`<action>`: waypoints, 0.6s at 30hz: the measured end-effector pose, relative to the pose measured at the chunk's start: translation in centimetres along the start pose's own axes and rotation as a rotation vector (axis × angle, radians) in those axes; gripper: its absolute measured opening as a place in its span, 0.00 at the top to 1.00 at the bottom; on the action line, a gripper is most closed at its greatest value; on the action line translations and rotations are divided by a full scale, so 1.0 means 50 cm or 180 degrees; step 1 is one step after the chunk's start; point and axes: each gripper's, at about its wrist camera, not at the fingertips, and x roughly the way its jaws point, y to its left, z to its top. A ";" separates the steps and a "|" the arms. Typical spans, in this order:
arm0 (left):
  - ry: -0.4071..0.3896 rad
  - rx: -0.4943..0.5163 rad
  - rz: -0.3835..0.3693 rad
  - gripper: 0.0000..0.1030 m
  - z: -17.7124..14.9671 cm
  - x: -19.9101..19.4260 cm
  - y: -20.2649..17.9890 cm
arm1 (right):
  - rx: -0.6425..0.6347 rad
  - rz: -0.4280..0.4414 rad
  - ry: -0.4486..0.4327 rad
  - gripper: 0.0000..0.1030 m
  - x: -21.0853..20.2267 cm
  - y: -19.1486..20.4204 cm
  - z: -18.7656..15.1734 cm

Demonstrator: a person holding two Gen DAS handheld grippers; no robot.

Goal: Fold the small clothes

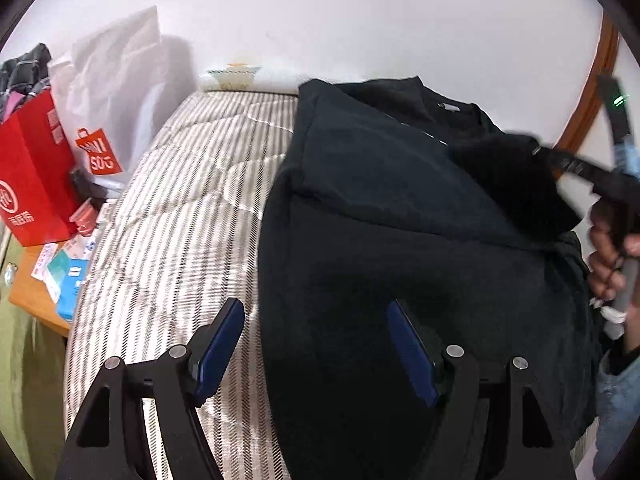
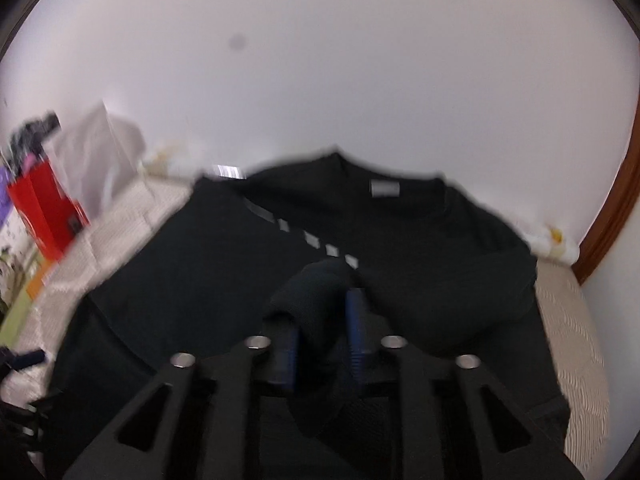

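A black sweatshirt (image 1: pixel 380 220) lies spread on the striped quilt (image 1: pixel 180 200), its collar toward the wall and its left side folded inward. My left gripper (image 1: pixel 316 308) hovers open over the garment's left edge, one blue pad above the quilt and the other above the cloth. My right gripper (image 2: pixel 320 312) is over the chest of the sweatshirt (image 2: pixel 420 240). A sleeve cuff (image 2: pixel 316 288) sits between its parted blue pads, loosely rather than pinched. In the left wrist view that gripper (image 1: pixel 538 152) shows at the right edge, with the sleeve end (image 1: pixel 508 176) bunched at its tips.
A red bag (image 1: pixel 32 184) and a white shopping bag (image 1: pixel 116 92) stand to the bed's left, above a wooden side table (image 1: pixel 28 292) with small boxes. A pillow (image 1: pixel 232 76) lies against the wall. A brown door frame (image 1: pixel 592 92) and a person's hand (image 1: pixel 608 256) are on the right.
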 end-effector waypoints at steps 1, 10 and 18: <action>0.0006 -0.0003 -0.0010 0.30 0.002 0.000 0.001 | 0.0012 -0.0068 0.0043 0.44 0.014 -0.005 -0.013; 0.0039 -0.0024 -0.0133 0.30 -0.003 -0.010 -0.024 | 0.0326 0.0034 0.0200 0.08 -0.018 -0.097 -0.109; 0.0080 0.0198 -0.0135 0.30 0.000 -0.027 -0.104 | -0.0093 0.0183 0.0058 0.08 -0.147 -0.083 -0.184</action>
